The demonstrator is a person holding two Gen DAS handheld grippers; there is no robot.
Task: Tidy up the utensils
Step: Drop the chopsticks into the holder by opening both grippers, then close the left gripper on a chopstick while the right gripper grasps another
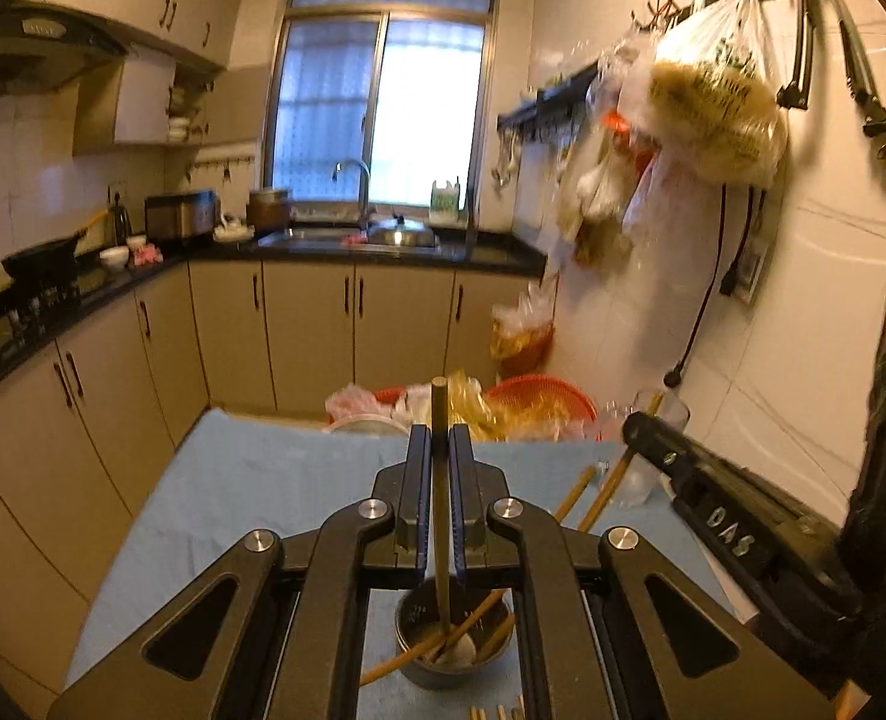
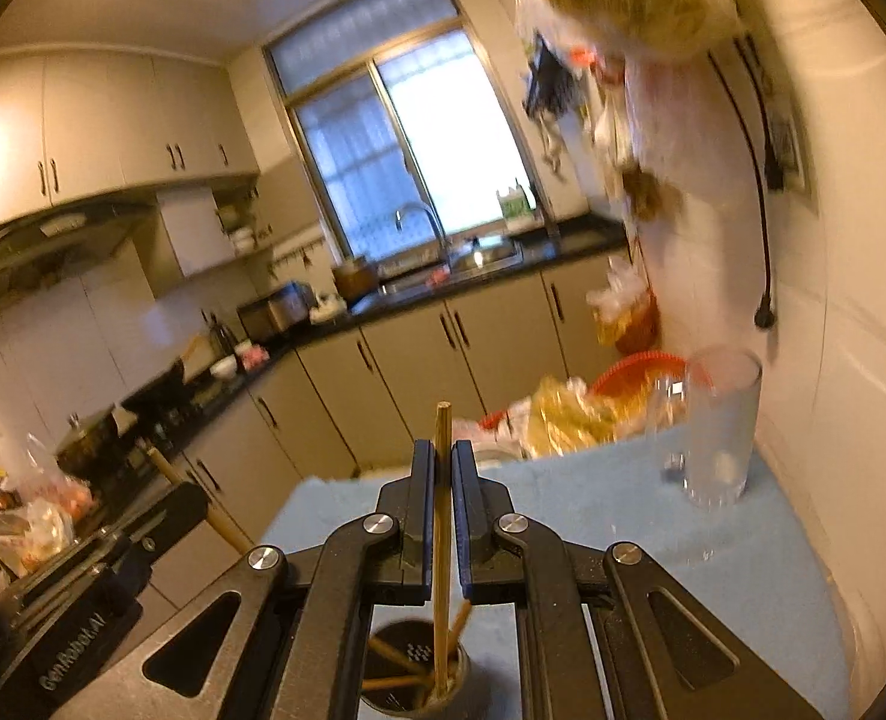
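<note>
The left gripper (image 1: pixel 440 450) is clamped on a single chopstick (image 1: pixel 440 468), held upright between its narrow jaws; the stick's lower end reaches down toward a dark metal cup (image 1: pixel 451 642) that stands on the blue cloth (image 1: pixel 251 480) near the table's near edge, with several other chopsticks (image 1: pixel 472 624) leaning loosely inside it. The right gripper (image 2: pixel 443 468) likewise pinches one chopstick (image 2: pixel 441 516) upright, and below it a similar cup (image 2: pixel 416 684) with sticks leaning in it shows; whether this is the same cup I cannot tell. A tall clear glass (image 2: pixel 721 426) stands on the cloth at the far right corner, close to the tiled wall; in the left view a pair of chopsticks (image 1: pixel 613 477) already leans in it.

Judging by looks, the chopsticks are light, stiff and smooth, so they may pivot or slip in a two-pad pinch; a hold near the middle or slightly above seems steadiest for lowering a tip into a vessel. The glass looks fragile and tall enough to tip if a stick knocks its rim; the metal cup seems sturdier.
</note>
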